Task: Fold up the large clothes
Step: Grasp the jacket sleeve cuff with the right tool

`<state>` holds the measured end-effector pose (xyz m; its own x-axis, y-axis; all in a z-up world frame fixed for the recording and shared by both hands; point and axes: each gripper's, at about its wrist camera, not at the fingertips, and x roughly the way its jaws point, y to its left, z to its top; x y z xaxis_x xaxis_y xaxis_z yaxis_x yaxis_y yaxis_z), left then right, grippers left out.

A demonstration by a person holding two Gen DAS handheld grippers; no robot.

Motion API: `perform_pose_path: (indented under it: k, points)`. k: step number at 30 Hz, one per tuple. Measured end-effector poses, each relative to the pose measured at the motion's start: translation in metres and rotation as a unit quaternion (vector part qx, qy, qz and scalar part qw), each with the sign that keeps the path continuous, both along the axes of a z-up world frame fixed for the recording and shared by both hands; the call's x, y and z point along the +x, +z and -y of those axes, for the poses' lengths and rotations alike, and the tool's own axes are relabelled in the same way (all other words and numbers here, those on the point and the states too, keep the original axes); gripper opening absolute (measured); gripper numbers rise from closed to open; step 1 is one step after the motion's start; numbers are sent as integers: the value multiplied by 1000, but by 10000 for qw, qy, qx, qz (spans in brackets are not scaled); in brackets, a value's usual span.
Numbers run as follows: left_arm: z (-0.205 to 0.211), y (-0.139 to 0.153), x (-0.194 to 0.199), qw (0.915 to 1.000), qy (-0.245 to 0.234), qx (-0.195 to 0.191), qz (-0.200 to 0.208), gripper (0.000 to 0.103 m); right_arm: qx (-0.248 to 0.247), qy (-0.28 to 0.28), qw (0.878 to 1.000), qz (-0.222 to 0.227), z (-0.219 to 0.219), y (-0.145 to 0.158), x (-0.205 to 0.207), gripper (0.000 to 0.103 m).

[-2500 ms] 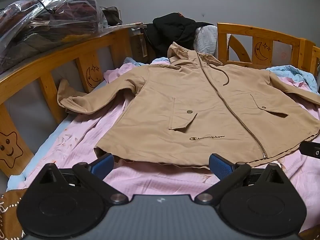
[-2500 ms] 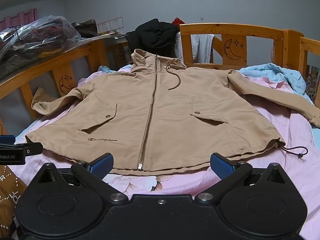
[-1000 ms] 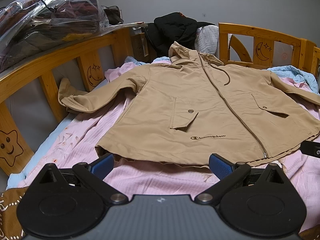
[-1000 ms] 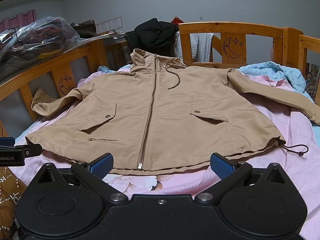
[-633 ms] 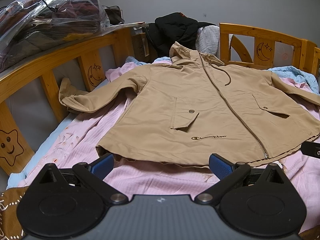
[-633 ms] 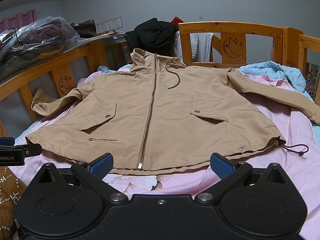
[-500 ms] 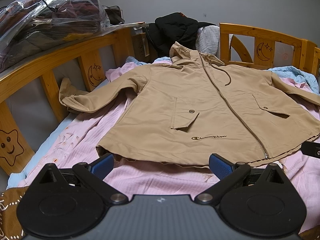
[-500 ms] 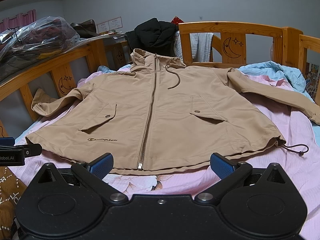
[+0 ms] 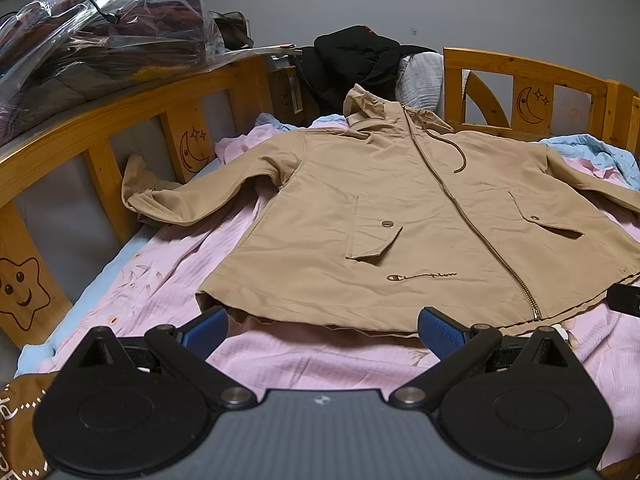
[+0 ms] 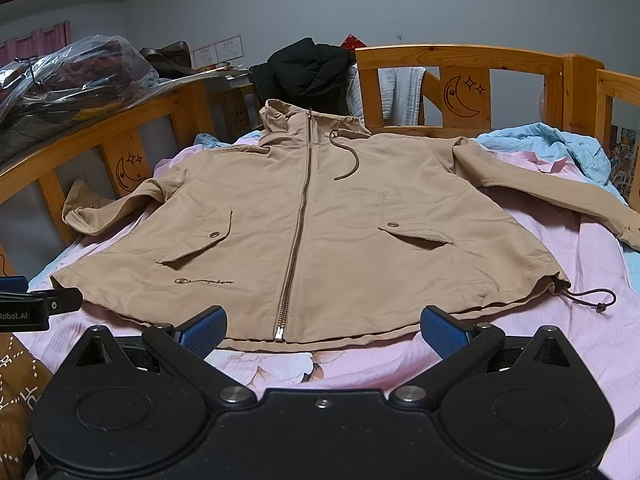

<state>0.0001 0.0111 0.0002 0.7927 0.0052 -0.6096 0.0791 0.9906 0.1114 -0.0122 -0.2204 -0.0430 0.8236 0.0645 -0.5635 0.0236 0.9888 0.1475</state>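
Observation:
A tan hooded zip jacket [image 9: 400,216] lies flat, front up and zipped, on a pink sheet [image 9: 168,272]; it also shows in the right wrist view [image 10: 312,216]. Both sleeves spread outward. My left gripper [image 9: 322,326] is open and empty, just short of the hem at the jacket's left half. My right gripper [image 10: 322,326] is open and empty, just short of the hem near the zipper's lower end [image 10: 279,334]. A hem drawstring [image 10: 592,298] trails at the right corner.
Wooden bed rails [image 9: 100,128] with moon and star carvings surround the bed. A black garment [image 9: 352,56] hangs over the far rail. Bagged clothes [image 9: 88,40] lie on a ledge at the left. A blue blanket [image 10: 560,148] lies at the right. The left gripper's side [image 10: 28,306] shows in the right wrist view.
The left wrist view has crept slightly to the left; the jacket sits a touch further right in it. The right gripper and the jacket have not moved.

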Motion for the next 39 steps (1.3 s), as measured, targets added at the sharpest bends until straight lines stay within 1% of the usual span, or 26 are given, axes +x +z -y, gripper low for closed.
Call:
perform_pose_path:
  k: [5,7,11,14,17,19,22,25,27,28,30,31,33,35,37,39]
  points:
    - [-8,-1,4,10000,16,-17,-48,103,2,-19,10000,-8,1,1,-1,103]
    - [-9,-3,6,9999,56,-12,-149,103,-65,-130,9999,15,1,1,-3,103]
    - [-4,-10,21,9984,183,94,-523,103,-366,-720,9967,116,5,1,-6,103]
    - [3,-11,39,9963,98,140,-838,103,-309,-1179,9923,211,18,4,-8,103]
    - [16,1,67,9940,-104,281,-1055,103,-210,-1704,9845,349,39,10,-9,103]
    - [26,11,88,9916,-264,356,-1215,103,-119,-2273,9726,474,58,16,-11,103]
    - [50,29,118,9865,-539,449,-1477,103,156,-2969,9529,604,97,21,-15,103]
    - [74,44,135,9859,-865,389,-1378,103,334,-3481,9356,486,135,22,-15,103]
    - [88,53,143,9865,-1096,163,-1209,103,546,-3709,9261,422,160,21,-17,103]
    - [96,54,147,9855,-1255,-30,-1145,103,708,-3791,9218,399,174,20,-16,103]
    - [107,50,154,9811,-1504,-389,-1152,103,1035,-3921,9133,363,197,15,-11,103]
    - [113,45,157,9782,-1585,-593,-1203,103,1170,-4057,9058,348,209,12,-9,103]
    - [122,31,161,9750,-1586,-798,-1336,103,1363,-4298,8923,225,226,6,-1,103]
    - [129,14,165,9723,-1501,-862,-1570,103,1694,-4369,8832,194,245,-4,11,102]
    - [137,0,170,9697,-1499,-795,-1758,103,2017,-4446,8723,265,264,-13,23,102]
    - [139,-9,174,9681,-1578,-685,-1824,103,2287,-4552,8599,338,282,-21,38,101]
